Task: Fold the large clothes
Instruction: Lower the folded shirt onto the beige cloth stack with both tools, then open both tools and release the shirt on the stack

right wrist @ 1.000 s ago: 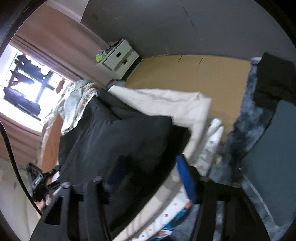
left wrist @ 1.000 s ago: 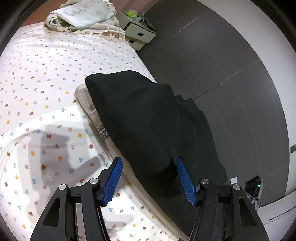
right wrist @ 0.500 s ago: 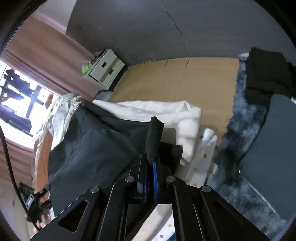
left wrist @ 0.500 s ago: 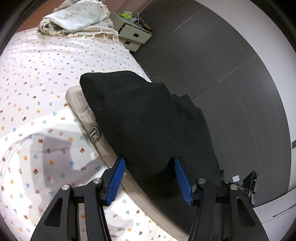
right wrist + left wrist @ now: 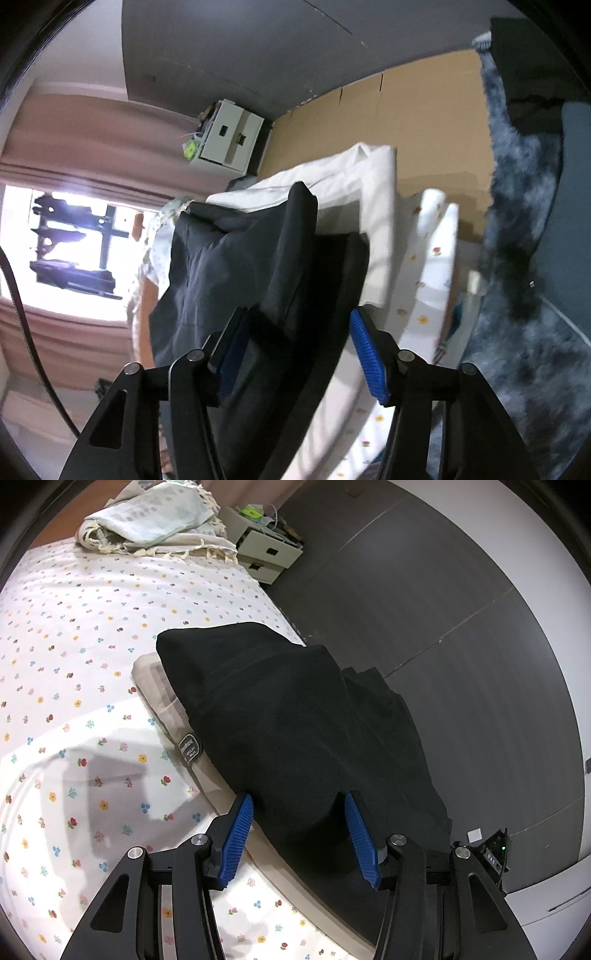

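A black garment (image 5: 288, 716) lies over a cream garment (image 5: 159, 686) at the edge of the flowered bed (image 5: 92, 627) and hangs off its side. My left gripper (image 5: 298, 797) is at the garment's near end. Its jaws are closing, and both blue pads (image 5: 238, 830) press a bunched fold of the black cloth. In the right wrist view the black garment (image 5: 236, 258) drapes over the cream one (image 5: 362, 173). My right gripper (image 5: 297, 312) has its jaws opening wide. A black fold lies loose between them against the left finger, and the right pad (image 5: 369, 358) is bare.
A folded pale blanket (image 5: 155, 520) lies at the head of the bed. A white nightstand (image 5: 266, 552) stands beyond it on the dark floor (image 5: 461, 664). The right wrist view shows a grey shaggy rug (image 5: 517, 258), tan flooring (image 5: 424, 122) and a bright window (image 5: 66, 240).
The right gripper was shut on a black fold half a second ago and now stands wide open, rolled and lower. The left jaws have narrowed onto the black cloth.
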`<state>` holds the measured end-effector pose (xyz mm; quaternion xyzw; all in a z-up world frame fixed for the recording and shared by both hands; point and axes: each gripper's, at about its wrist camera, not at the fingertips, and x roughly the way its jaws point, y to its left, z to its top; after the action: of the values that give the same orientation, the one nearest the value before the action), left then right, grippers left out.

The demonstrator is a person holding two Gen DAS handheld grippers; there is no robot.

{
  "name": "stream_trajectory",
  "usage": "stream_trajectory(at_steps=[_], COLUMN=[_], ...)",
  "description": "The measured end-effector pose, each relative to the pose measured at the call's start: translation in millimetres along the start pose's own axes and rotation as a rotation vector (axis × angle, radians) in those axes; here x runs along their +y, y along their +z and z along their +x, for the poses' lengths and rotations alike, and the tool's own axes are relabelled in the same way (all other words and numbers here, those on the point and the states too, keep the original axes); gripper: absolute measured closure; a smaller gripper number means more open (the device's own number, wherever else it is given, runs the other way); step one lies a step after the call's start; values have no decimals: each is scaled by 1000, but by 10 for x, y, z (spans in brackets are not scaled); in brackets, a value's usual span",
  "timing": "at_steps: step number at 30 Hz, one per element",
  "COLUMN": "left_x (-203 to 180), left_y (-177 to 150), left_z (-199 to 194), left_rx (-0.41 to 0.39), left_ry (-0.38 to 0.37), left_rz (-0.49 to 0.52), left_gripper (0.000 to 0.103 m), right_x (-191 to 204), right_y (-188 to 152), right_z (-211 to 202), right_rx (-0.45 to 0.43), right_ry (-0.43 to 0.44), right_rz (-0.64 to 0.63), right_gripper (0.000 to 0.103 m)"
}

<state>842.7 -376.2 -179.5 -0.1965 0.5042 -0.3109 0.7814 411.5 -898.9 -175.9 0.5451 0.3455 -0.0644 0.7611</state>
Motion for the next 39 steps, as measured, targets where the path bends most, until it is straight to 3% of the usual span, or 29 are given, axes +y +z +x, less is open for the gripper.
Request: stream_trajectory(at_steps=[6,10,13,18,23,27,28,30,32,34,36,39], left_x=[-37,-82,-119,-184,-160,-237,-262,-302,-335,-409,-469,-519], left_y=[21,27,21,1,0,14,20,5,-15,-55,-109,-183], left_z=[43,63,93,160,158,-55,-127,-260,-411,-617,-799,-1085], left_rx=[-3,-8,-3,27,50,18,9,5,0,-21,-42,-70], left_ry=[10,12,5,-29,-20,52,62,65,67,75,84,88], left_rz=[13,17,17,19,8,59,77,83,86,110,125,133], left_gripper=[50,50,50,50,50,49,48,46,43,36,30,21], right_x=[-52,-46,-72,-85,-59,109,189,313,437,532,611,764], right_y=[61,89,91,38,48,23,-5,-73,-150,-220,-287,-410], right_z=[159,92,-30,-174,-184,-247,-288,-372,-486,-598,-699,-856], right_rx=[1,-39,-72,-121,-105,-87,-83,-89,-95,-99,-107,-117], right_ry=[60,47,57,9,-26,-107,-128,-138,-152,-160,-170,-177], right_rz=[40,17,21,9,9,-41,-71,-114,-156,-175,-192,-228], right_gripper=[35,84,91,92,91,76,67,62,60,48,42,38])
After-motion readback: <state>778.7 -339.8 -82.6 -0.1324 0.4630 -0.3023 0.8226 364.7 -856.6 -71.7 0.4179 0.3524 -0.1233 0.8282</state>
